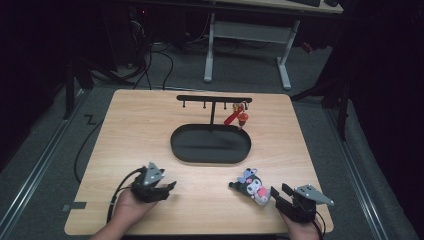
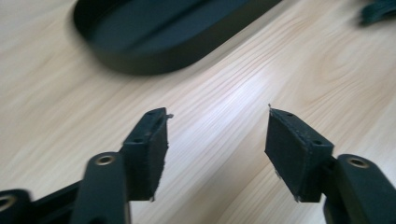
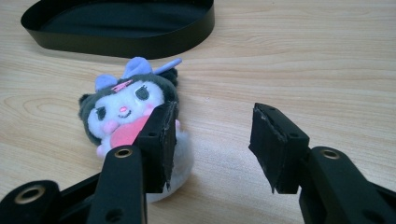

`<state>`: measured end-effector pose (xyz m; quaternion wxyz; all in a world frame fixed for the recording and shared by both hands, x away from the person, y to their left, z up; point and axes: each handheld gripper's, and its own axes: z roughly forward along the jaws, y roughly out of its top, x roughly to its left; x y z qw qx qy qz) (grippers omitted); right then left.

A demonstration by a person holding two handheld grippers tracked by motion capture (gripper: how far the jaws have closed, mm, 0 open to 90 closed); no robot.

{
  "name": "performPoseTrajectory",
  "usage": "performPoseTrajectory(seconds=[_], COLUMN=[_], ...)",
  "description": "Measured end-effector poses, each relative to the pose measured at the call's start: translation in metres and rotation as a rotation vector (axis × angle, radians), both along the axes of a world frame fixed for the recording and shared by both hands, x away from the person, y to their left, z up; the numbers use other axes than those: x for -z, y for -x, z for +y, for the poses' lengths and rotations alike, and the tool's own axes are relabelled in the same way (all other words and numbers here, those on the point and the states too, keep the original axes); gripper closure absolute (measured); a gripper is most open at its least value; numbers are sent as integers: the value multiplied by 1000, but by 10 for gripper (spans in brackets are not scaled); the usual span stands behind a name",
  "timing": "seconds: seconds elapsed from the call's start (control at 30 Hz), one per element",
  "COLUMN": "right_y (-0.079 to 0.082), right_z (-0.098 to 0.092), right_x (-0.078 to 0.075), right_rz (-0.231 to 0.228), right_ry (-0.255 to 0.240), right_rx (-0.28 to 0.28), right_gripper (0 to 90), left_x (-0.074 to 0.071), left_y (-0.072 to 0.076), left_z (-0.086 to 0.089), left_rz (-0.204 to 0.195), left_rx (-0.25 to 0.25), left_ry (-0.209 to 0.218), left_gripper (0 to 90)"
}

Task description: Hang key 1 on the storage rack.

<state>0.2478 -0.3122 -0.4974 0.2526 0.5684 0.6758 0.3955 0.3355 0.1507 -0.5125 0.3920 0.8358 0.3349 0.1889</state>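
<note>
We see a little plush toy [image 1: 253,186] lying on the wooden table [image 1: 140,125], near the black tray [image 1: 210,143]. Our right gripper [image 1: 281,194] sits just beside it, jaws apart, holding nothing. Our left gripper [image 1: 167,188] is wide open over bare wood, empty too.
</note>
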Motion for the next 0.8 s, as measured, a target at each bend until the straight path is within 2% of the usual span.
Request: performPoseTrajectory(seconds=[0.03,0.1,0.13,0.17,0.23,0.43,0.5,0.6,0.7,0.8], right_y=[-1,-2,-3,-3,-4,-9,-10,-11,-15,-19], right_z=[-1,-1,-2,-3,-5,-10,-12,-12,-13,-11], right_x=[0,0,1,1,2,4,4,2,1,-1], right_rz=[-1,4,6,7,14,37,62,90,111,123], right_ry=[6,3,-2,-2,-10,-3,11,79,79,111], right_rx=[-1,12,18,21,22,46,46,49,43,42], right_gripper=[506,506,506,509,524,555,660,766,776,756], left_x=[5,5,3,0,0,8,9,10,10,8], left_y=[0,-3,-4,-6,-9,-15,-15,-15,-10,-9], left_z=[8,18,20,25,30,30,29,28,28,29], left_rz=[4,17,5,-9,0,19,17,24,15,10], left_rx=[-21,-22,-21,-28,-44,-54,-50,-46,-29,-23], left_ry=[10,10,8,19,48,23,21,21,12,20], left_gripper=[371,368,347,339,338,328,324,320,319,319])
